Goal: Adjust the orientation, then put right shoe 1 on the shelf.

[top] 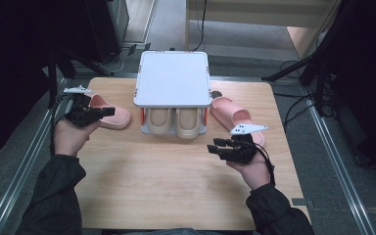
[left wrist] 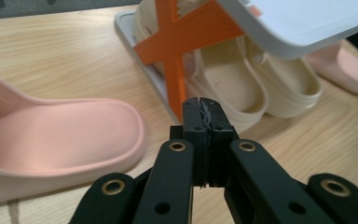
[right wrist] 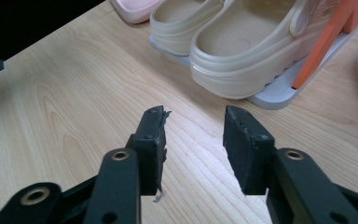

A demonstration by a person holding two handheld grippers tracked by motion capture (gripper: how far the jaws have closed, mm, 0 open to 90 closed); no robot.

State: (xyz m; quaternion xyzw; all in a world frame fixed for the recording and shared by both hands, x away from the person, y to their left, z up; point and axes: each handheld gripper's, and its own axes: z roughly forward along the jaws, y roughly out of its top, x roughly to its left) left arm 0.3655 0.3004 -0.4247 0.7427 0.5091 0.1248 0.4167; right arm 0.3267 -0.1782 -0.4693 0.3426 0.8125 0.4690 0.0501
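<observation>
Pink slipper [top: 108,115] beside closed left claw [top: 108,112]

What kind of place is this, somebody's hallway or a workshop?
More likely a lab or recording room than a home: a wooden table stands between metal rails, cables trail over the grey floor, and a person's hands hold a left gripper and a right gripper near a shoe rack.

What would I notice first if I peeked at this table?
A white shoe rack stands at the table's middle back, with a pair of beige clogs on its lower shelf. A pink slipper lies on either side. The left tongs are shut empty beside the left slipper.
</observation>
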